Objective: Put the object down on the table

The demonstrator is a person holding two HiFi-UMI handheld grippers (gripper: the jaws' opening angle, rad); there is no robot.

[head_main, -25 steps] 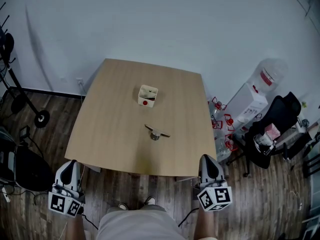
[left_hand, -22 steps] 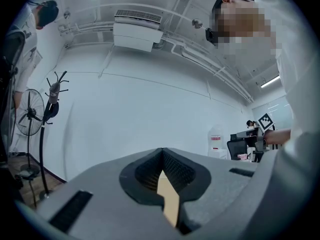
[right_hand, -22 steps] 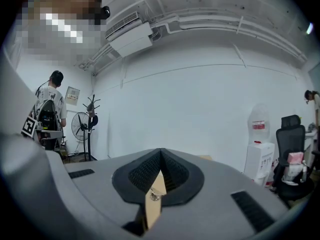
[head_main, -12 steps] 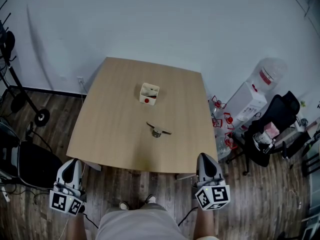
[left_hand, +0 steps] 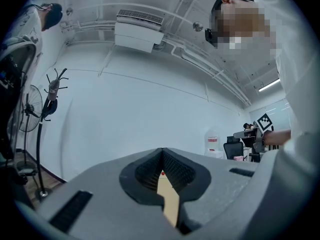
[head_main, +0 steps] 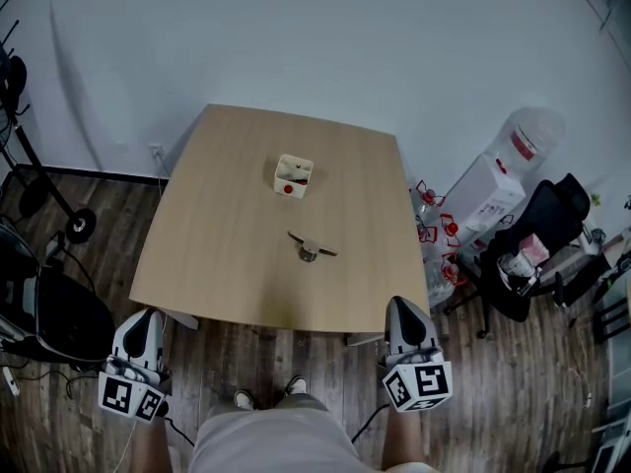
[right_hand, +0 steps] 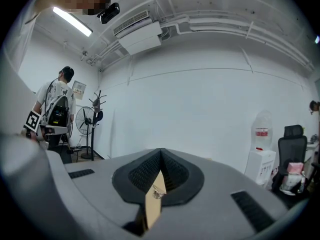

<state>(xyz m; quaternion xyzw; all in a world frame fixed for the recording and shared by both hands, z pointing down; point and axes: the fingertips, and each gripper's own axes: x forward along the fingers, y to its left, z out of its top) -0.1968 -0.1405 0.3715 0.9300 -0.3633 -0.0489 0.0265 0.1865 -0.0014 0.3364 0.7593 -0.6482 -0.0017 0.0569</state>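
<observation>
Left hand-held gripper (head_main: pixel 148 315): clenched and empty, jaws together; lower left of the head view, over the wooden floor just off the worktop's near left corner.
Right hand-held gripper (head_main: pixel 401 304): clenched and empty too, its jaw tips meeting; lower right of the frame, just off the worktop's near right corner.
Person's legs (head_main: pixel 261 441): bottom centre, between the two hand-held grippers, shoes on the floor.
Worktop (head_main: pixel 217 235): light wood, centre of the frame, its far edge by the white wall.
Metal object (head_main: pixel 311 248): lies on the worktop a little right of its middle; a small round piece with a thin bar across it, well apart from both hand-held grippers.
White box (head_main: pixel 294 175): open-topped with a red dot on its near face; stands on the worktop beyond the metal object, apart from it.
Water dispenser (head_main: pixel 490 197): right of the worktop, bottle on top.
Office chair (head_main: pixel 537 249): black, far right.
</observation>
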